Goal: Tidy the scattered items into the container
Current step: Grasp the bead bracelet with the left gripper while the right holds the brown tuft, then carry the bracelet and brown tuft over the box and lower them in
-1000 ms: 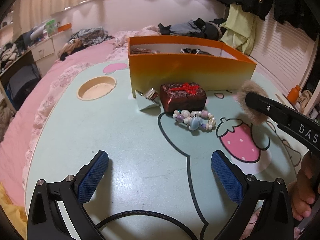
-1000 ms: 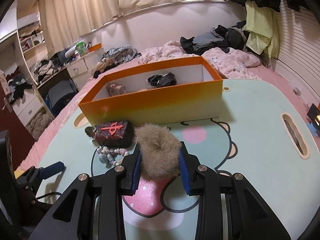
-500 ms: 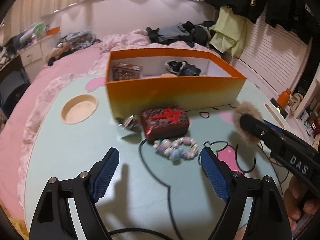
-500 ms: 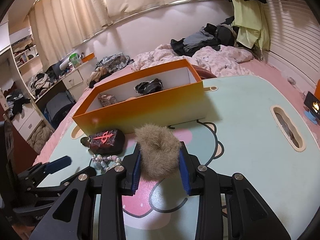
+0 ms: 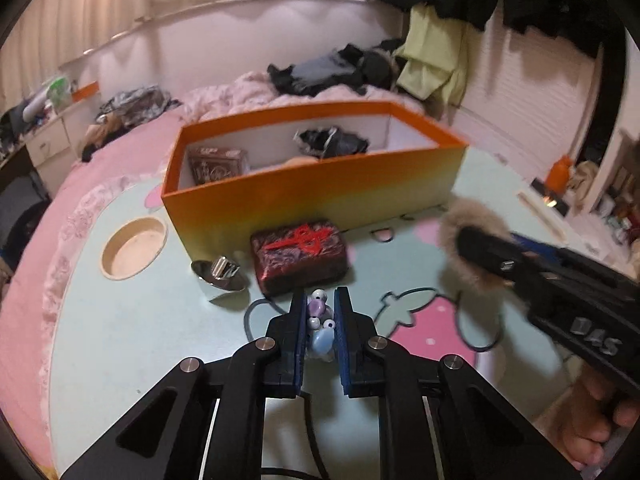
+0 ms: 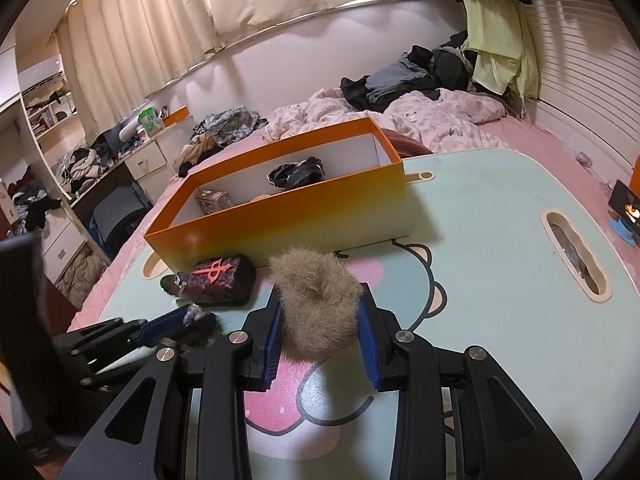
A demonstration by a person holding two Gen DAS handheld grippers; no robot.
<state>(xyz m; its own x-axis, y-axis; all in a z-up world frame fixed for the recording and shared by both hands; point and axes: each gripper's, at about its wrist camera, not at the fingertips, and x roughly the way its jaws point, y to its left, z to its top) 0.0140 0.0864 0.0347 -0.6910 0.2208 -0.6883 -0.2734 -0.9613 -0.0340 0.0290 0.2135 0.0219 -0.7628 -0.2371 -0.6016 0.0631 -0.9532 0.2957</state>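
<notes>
My left gripper (image 5: 320,300) is shut on a pastel bead bracelet (image 5: 320,322), held just above the table. My right gripper (image 6: 318,300) is shut on a furry tan scrunchie (image 6: 316,304), lifted above the table; the scrunchie also shows in the left wrist view (image 5: 472,220). The orange box (image 5: 312,192) stands behind, open-topped, holding a patterned small box (image 5: 216,164) and a black item (image 5: 332,142). A dark red pouch (image 5: 298,254) and a silver clip (image 5: 222,274) lie in front of the box.
The mint cartoon-print table (image 5: 140,332) has a round cup recess (image 5: 134,246) at the left and an oval handle slot (image 6: 576,256) at the right. A bed with clothes lies behind the table. An orange bottle (image 5: 558,170) stands beyond the right edge.
My left gripper moved forward and closed on the bead bracelet. My right gripper with the scrunchie rose and moved a little toward the box.
</notes>
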